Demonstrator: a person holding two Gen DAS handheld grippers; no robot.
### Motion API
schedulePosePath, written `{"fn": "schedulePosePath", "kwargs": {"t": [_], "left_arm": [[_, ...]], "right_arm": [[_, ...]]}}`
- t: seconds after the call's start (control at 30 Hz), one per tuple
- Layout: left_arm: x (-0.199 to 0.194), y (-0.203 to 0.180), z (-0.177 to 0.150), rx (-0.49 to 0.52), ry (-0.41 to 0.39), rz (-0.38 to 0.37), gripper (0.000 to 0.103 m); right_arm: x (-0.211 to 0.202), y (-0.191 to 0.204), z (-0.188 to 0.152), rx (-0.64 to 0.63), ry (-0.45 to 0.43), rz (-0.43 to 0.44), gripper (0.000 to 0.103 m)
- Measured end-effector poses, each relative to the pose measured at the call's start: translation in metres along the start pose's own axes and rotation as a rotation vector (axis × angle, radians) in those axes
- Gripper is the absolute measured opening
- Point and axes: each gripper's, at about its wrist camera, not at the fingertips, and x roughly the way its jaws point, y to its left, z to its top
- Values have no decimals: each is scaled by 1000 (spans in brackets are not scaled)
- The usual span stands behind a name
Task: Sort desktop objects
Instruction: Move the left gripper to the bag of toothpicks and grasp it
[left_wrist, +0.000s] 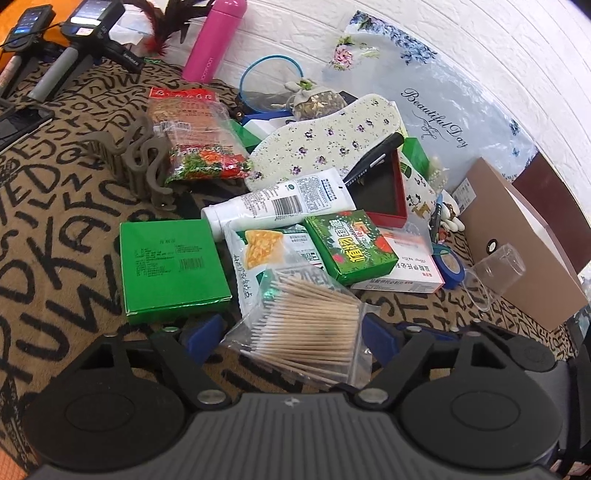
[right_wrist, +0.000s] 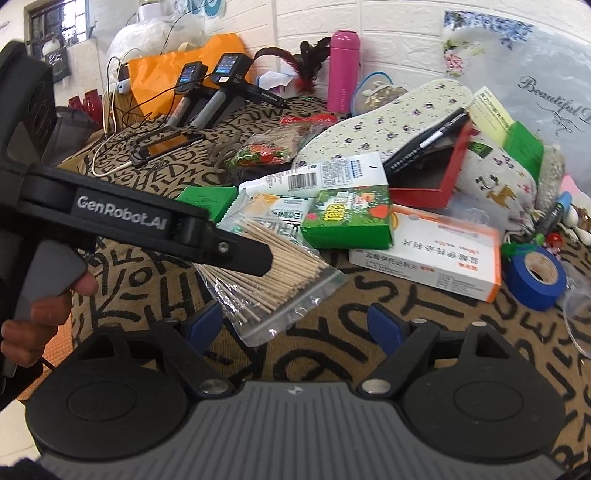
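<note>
Cotton swabs in a clear bag (left_wrist: 306, 328) lie between the spread left gripper (left_wrist: 293, 332) — right gripper (right_wrist: 295, 325) also spread — on a letter-print cloth (left_wrist: 55, 229) below a white brick wall (left_wrist: 295, 33).

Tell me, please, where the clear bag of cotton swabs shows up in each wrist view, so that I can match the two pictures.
Left wrist view: the bag of cotton swabs lies low and centre, between the open fingers of the left gripper.
Right wrist view: the bag sits left of centre, partly under the left gripper's black finger.
Shared landmark: the small green box just behind the bag.
</note>
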Motion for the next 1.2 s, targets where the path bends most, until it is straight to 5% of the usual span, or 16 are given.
{"fn": "schedulePosePath", "kwargs": {"t": [0.2, 0.47, 0.67, 0.87, 1.2], "left_arm": [[0, -6, -4, 36, 18, -13, 69], [3, -20, -9, 48, 39, -23, 52], [-2, -27, -14, 14, 83, -61, 44], [-10, -34, -27, -23, 114, -114, 45], [7, -32, -11, -49, 93, -88, 44]], "right_arm": [[7, 2, 0, -7, -6, 7, 72], [-1, 1, -4, -44, -11, 0, 38], [-15, -6, -11, -41, -6, -17, 27], [-33, -10, -20, -49, 0, -15, 24], [-39, -24, -24, 1, -10, -16, 28]]}}
